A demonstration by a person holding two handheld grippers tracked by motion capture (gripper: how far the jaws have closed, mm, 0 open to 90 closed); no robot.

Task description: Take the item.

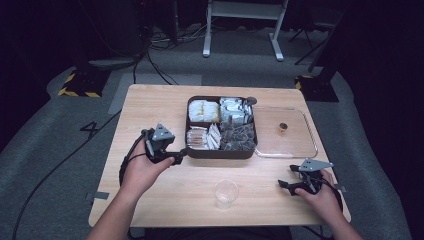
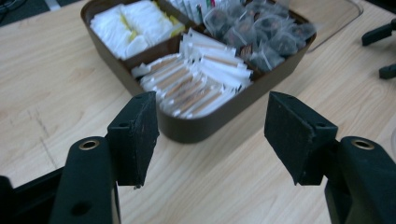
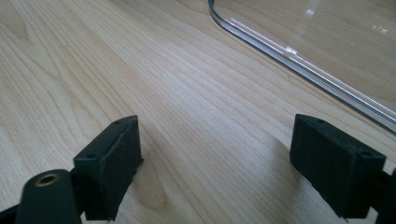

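nothing's been picked up yet as far as i can tell: the left gripper has its jaws well apart and empty, with the paper sachets in the brown box lying just ahead of the tips. right gripper sits low on the table, jaws wide and empty too, clear tray just beyond. so grabbing a sachet and getting it over to the plastic cup looks like it's all still left.
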